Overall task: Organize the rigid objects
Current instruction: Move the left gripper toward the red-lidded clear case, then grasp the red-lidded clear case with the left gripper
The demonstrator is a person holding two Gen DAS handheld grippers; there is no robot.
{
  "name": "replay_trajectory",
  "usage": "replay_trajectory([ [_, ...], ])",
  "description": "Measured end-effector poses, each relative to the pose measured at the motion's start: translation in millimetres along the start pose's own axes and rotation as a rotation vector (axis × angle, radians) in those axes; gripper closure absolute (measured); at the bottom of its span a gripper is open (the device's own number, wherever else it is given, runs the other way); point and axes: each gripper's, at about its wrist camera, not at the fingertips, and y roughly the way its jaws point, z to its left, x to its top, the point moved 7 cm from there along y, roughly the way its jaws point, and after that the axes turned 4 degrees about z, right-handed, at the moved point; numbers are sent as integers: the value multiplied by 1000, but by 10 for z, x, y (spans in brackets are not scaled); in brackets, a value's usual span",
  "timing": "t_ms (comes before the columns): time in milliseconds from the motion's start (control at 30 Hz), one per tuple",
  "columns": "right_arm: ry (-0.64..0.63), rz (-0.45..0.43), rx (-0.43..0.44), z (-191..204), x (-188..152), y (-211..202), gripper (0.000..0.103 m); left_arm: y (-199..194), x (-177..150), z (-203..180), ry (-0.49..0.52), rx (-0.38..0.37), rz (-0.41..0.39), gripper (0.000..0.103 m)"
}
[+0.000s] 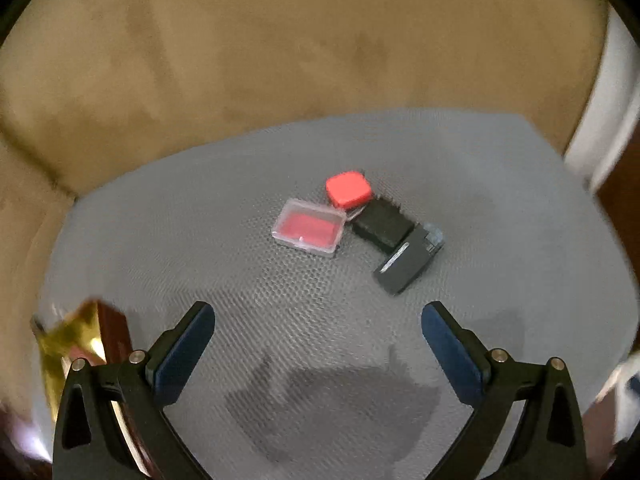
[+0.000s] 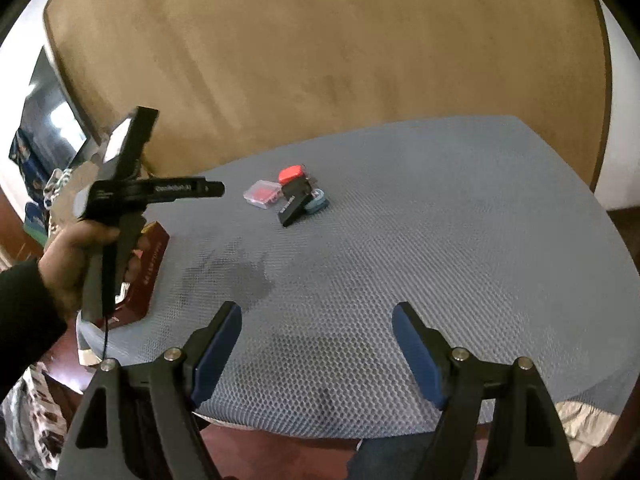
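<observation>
Small hard things sit in a little bunch near the middle of the grey mat [image 1: 500,184] on the bench: a clear case [image 1: 308,227] with red inside, a red square box [image 1: 347,189] just behind it, a black block [image 1: 382,222] touching the red box, and a flat black card case [image 1: 404,266] leaning against the block. Both sets of tongs are spread wide with nothing between them, the left tongs [image 1: 318,322] and the right tongs [image 2: 317,322], and both hang above the mat, well short of the bunch. I think the job is at the reaching step, with nothing picked up yet. The next move needs one set of tongs to come down over one piece, maybe the clear case, since it has free space on its left side, and then squeeze its edges. The right view shows things the left view does not: the person's left hand [image 2: 70,258] holding the other tool, and a blue round thing [image 2: 318,202] behind the card case. The left view shows a shiny gold thing [image 1: 68,340] beside a dark red box at the mat's edge.
</observation>
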Motion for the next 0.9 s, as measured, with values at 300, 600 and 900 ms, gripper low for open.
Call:
replay_trajectory([
  [300,110,65,22,-354,-38,163,23,581,271,-72,150,-21,85,1],
  [600,113,87,22,-450,-64,146,23,1183,542,-64,231,-23,153,1],
  [900,94,144,21,-400,-123,349,23,1504,589,86,126,-95,148,17],
])
